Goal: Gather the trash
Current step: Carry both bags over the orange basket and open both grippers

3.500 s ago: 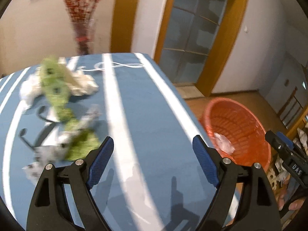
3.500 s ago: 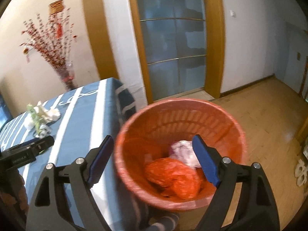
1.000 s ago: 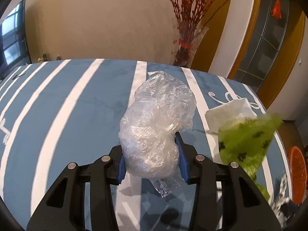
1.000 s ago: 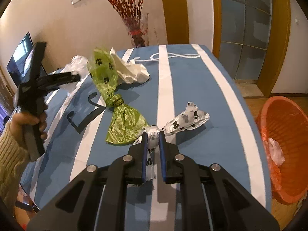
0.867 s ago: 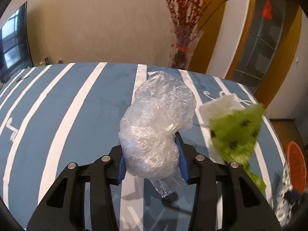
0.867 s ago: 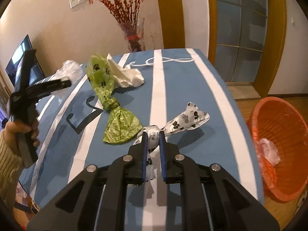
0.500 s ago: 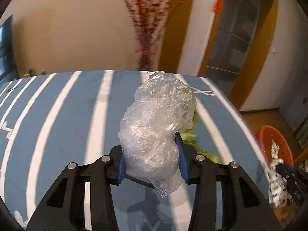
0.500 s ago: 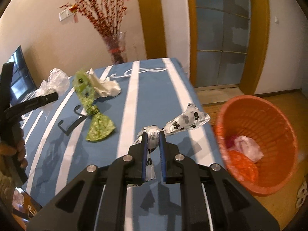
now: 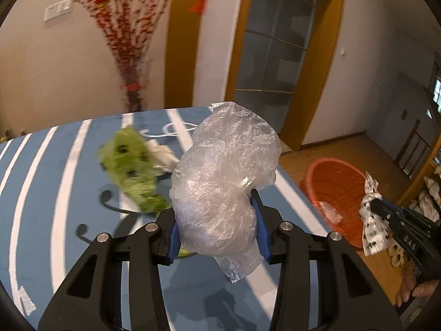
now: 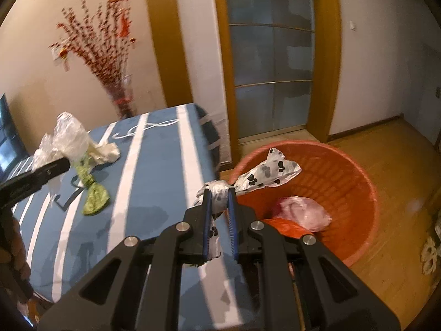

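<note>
A paw-print bag (image 10: 220, 193) is clamped in the right gripper (image 10: 219, 201) and a clear plastic bag (image 9: 220, 187) in the left gripper (image 9: 216, 231), carried toward the orange basket (image 10: 358, 182) beyond the counter (image 10: 154, 182); release over it is judged next.

The blue bench (image 10: 154, 165) with white stripes carries a green paw-print bag (image 10: 93, 190) and crumpled white paper (image 10: 106, 150) at its far left. On the wooden floor (image 10: 394, 220) to its right stands an orange basket (image 10: 355, 182).

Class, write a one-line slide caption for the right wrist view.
Right gripper clamps a paw-print bag at the orange basket; a green bag lies on the striped table.
</note>
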Tool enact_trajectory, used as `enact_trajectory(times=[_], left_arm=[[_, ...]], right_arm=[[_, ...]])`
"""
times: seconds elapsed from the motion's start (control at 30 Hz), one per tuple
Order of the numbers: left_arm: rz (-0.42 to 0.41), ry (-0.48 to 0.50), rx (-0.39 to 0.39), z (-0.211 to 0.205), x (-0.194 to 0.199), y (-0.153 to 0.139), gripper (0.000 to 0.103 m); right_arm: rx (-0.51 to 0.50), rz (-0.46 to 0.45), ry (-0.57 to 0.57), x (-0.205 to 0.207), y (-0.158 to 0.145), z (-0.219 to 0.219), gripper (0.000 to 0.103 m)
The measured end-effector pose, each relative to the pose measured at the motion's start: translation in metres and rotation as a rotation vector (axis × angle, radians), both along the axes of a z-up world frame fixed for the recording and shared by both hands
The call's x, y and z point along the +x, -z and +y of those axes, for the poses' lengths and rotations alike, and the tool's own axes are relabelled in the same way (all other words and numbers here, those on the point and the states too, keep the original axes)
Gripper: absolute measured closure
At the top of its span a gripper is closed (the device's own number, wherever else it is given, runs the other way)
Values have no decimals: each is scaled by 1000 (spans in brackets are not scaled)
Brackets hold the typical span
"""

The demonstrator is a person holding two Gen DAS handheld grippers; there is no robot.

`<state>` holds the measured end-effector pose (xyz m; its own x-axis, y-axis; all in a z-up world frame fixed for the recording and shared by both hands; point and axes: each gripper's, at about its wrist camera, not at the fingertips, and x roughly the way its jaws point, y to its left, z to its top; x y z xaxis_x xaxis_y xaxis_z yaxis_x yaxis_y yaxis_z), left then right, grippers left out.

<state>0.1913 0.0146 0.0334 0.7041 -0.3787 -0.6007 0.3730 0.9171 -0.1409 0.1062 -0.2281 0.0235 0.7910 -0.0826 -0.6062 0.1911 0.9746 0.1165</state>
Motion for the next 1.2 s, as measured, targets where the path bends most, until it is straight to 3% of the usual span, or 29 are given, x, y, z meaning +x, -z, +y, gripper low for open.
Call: enact_trajectory(times=[0.57,1.2], left_arm=[[29,140,-31,-85,-11,9,59],[107,259,-61,-172,-6,29,59]], right_arm=[[18,-33,153,-19,4,-72,90],[4,-45,196,-8,13,-117,90]])
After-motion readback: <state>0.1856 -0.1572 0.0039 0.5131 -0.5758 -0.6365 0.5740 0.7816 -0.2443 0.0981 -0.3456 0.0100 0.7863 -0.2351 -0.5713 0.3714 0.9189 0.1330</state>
